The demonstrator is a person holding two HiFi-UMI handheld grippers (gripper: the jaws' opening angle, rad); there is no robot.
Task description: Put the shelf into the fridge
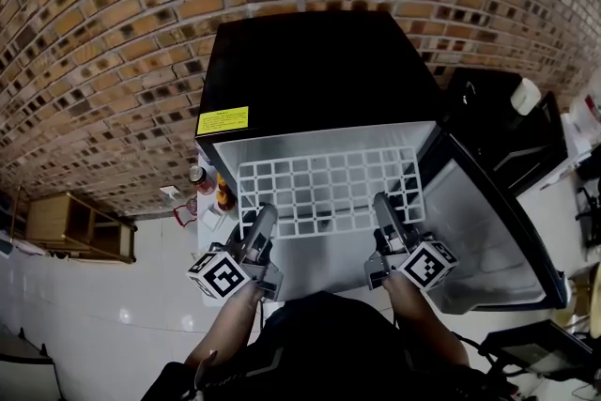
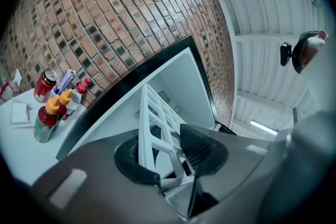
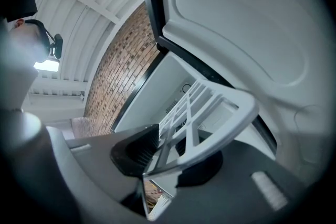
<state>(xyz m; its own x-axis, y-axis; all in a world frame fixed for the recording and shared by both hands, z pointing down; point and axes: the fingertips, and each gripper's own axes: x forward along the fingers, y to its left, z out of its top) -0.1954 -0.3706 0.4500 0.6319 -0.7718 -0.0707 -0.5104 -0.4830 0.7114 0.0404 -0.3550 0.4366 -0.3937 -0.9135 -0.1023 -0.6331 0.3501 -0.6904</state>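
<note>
A white grid shelf (image 1: 329, 188) lies level, its far part inside the open mouth of the small black fridge (image 1: 319, 70). My left gripper (image 1: 260, 225) is shut on the shelf's near left edge, and my right gripper (image 1: 385, 216) is shut on its near right edge. In the left gripper view the shelf (image 2: 157, 118) stands edge-on between the two dark pads of the gripper (image 2: 168, 147). The right gripper view shows the shelf's rounded corner (image 3: 210, 107) clamped in that gripper (image 3: 168, 147), with the white fridge interior behind it.
The fridge door (image 1: 488, 230) hangs open to the right, close to my right gripper. Several bottles and a can (image 1: 211, 188) stand on the white surface left of the fridge. A brick wall (image 1: 113, 33) runs behind, and a wooden rack (image 1: 70, 225) sits at far left.
</note>
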